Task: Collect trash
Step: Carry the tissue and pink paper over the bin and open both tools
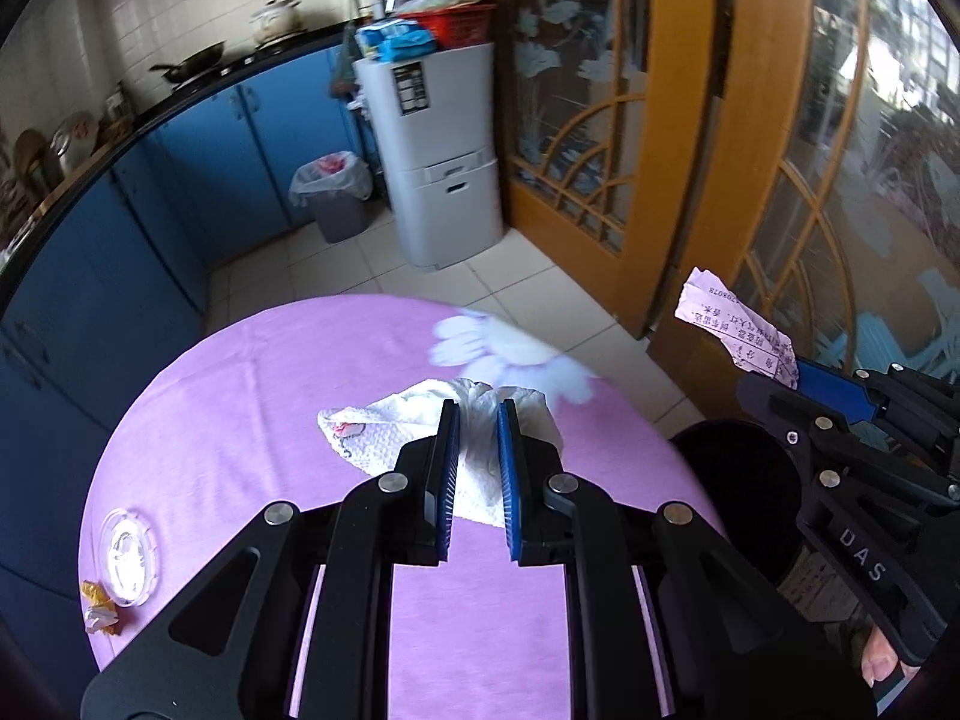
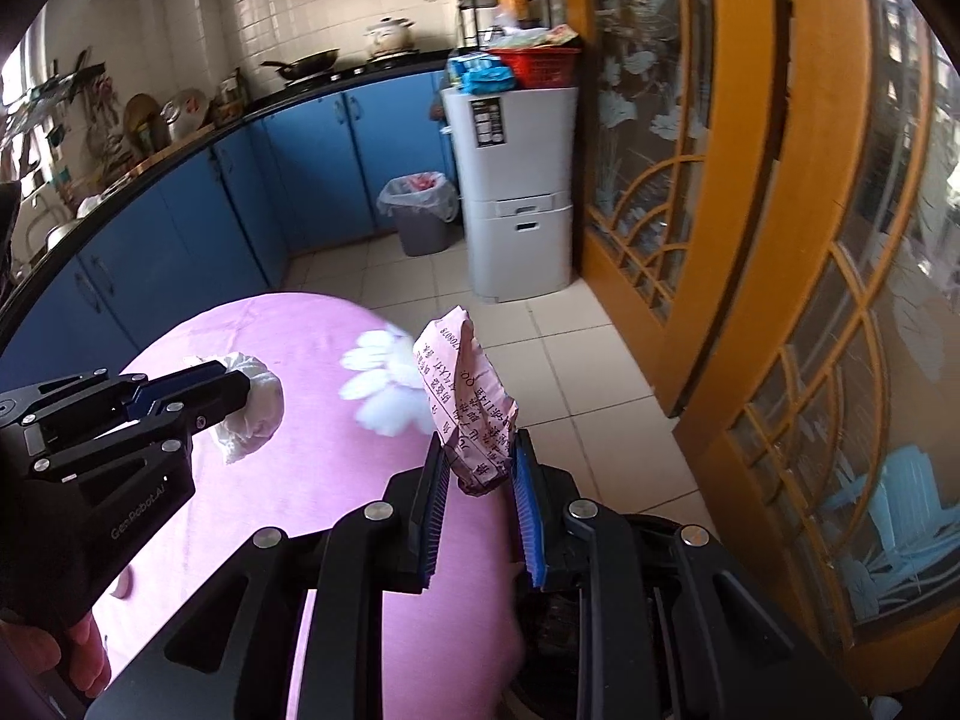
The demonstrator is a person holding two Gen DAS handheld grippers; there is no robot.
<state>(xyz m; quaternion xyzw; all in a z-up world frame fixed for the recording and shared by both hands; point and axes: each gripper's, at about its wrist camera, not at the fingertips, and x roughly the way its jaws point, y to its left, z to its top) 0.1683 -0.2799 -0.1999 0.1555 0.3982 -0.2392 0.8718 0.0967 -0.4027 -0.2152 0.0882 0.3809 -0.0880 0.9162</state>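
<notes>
- Tablecloth (image 1: 252, 420): plain lilac-pink, with a white flower motif (image 1: 510, 354) at its edge
- Paper towel (image 1: 384, 432): white, embossed dots, small pink-grey print at one corner
- Paper slip (image 2: 474, 402): pale pink, dark printed characters
- Left gripper (image 1: 478, 468) and right gripper (image 2: 477, 483): black frames, blue ribbed pads
- Cabinets (image 1: 198, 138): blue; counter edge black
- Floor bin (image 1: 336, 204): grey, white liner
- Doors (image 1: 678, 120): orange-brown wood, frosted floral glass
- Basket (image 1: 462, 24): red

Blurred white flower shape (image 1: 510, 354) on tablecloth; black bin (image 1: 744, 498) half-hidden behind tongs.
</notes>
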